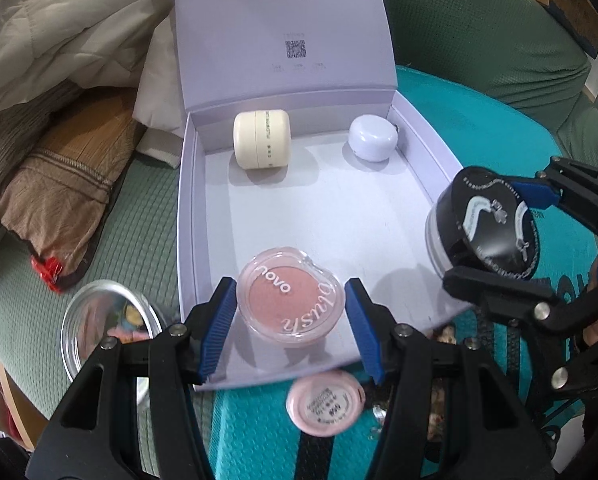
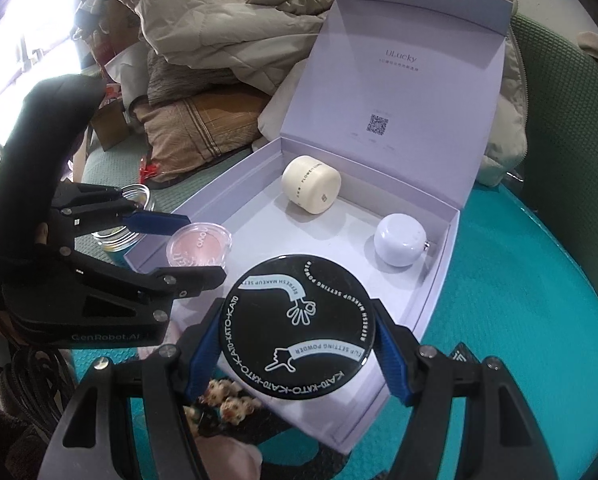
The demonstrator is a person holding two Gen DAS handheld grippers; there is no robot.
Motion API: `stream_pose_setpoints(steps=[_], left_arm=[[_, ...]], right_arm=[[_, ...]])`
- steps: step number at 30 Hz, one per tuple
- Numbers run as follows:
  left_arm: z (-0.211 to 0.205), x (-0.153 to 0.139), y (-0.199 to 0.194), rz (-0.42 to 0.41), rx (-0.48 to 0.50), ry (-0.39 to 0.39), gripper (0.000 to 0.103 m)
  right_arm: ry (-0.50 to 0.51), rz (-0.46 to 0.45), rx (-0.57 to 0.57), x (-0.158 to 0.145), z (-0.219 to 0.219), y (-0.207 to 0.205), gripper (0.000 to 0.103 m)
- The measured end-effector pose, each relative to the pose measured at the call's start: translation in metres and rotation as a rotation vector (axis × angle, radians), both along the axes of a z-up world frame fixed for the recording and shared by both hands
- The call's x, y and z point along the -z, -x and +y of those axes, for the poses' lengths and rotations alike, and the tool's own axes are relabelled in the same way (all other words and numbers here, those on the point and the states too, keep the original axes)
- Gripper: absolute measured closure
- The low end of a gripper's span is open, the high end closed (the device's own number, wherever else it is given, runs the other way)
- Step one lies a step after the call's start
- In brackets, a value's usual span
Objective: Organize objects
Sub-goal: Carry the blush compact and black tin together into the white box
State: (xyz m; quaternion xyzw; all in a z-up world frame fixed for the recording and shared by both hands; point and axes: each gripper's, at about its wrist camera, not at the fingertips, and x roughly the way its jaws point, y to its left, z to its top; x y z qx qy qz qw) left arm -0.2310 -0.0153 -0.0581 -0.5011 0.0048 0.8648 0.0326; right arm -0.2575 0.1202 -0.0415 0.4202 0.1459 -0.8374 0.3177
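While the left gripper (image 1: 290, 312) brackets the novo blush compact (image 1: 290, 294), pads spread and apparently clear of its rim, the compact sits at 6 o'clock in the lilac gift box (image 1: 419, 136). In the right wrist view, the right gripper (image 2: 297, 334) pinches the KATO setting powder jar (image 2: 297, 322) across its slick, rigid, light lid rim, at the box's 6 o'clock edge.

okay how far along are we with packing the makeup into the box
Done: cream jar, white case and blush compact sit in the lavender box. In hand: the right gripper holds the black powder jar. Left: pink compact, outside the box.
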Motion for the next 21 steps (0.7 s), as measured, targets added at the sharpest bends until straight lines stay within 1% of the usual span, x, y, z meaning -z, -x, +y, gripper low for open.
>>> stream_pose_setpoints(steps=[7, 21], left_arm=[[-0.004, 0.006, 0.020, 0.000, 0.014, 0.007, 0.049], [-0.003, 0.030, 0.043, -0.047, 0.082, 0.040, 0.049]], right_arm=[[-0.018, -0.013, 0.009, 0.011, -0.007, 0.015, 0.033], [-0.043, -0.058, 0.023, 0.034, -0.014, 0.037, 0.033]])
